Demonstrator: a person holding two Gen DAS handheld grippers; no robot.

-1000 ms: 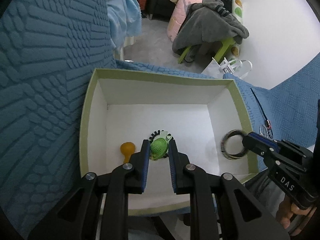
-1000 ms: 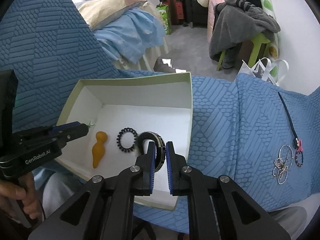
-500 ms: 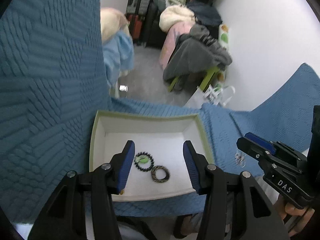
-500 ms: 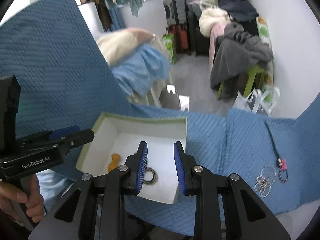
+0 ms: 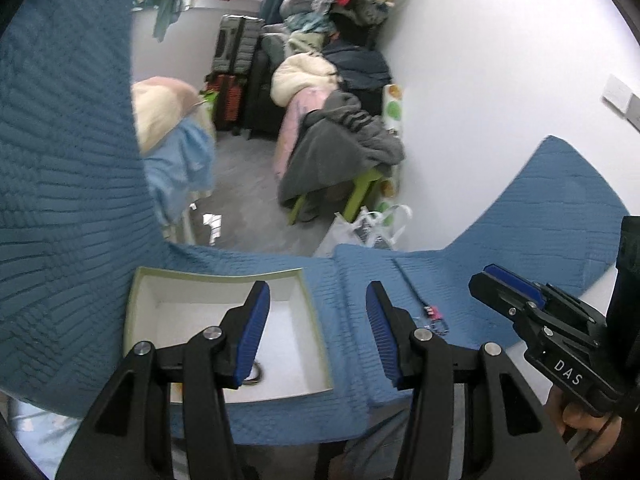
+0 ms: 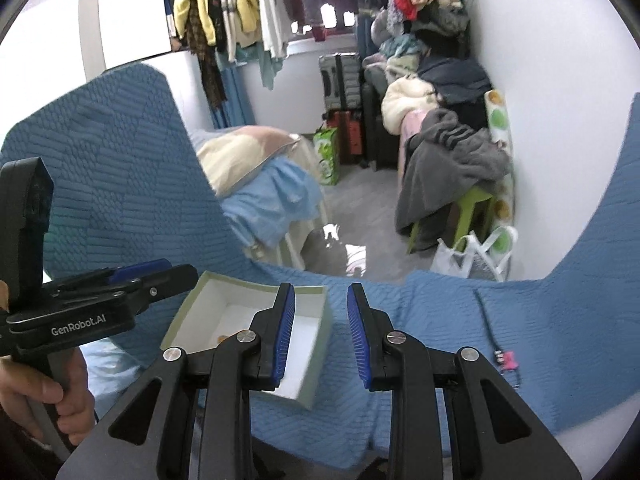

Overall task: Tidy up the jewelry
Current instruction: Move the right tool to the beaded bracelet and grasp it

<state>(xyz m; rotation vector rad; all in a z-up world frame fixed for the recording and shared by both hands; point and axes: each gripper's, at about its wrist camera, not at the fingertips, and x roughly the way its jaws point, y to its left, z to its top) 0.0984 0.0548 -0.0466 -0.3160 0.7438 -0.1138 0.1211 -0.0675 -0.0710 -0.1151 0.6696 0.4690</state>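
We hold both grippers raised above the blue quilted cover (image 5: pixel 348 412); our left gripper (image 5: pixel 318 332) has its jaws spread wide with nothing between them, and our right gripper (image 6: pixel 320 332) is likewise parted and empty.

The box (image 5: pixel 316 336), white inside with a pale green rim, lies below and to the left of the left gripper's line; part of a ring-shaped piece (image 5: pixel 256 374) shows on its floor just behind the left finger, and in the right wrist view a small orange item (image 6: pixel 221 337) peeks out beside the right gripper's left finger. The rest of the box floor is hidden by the fingers.

Still loose on the cover is a dark cord necklace (image 6: pixel 486 320) with a pink charm (image 6: pixel 509 359) at its near end; it lies ahead and to the right of the right gripper, well apart from the box, and just right of the left gripper's right finger in the left wrist view (image 5: pixel 434 316).

We judge the cord to be light, limp and thin; it would likely slip from a shallow pinch and trail as it lifts; the charm cluster looks like the bulkiest hold, so we would close there rather than on the bare strand, pressing lightly into the soft cover to catch it.
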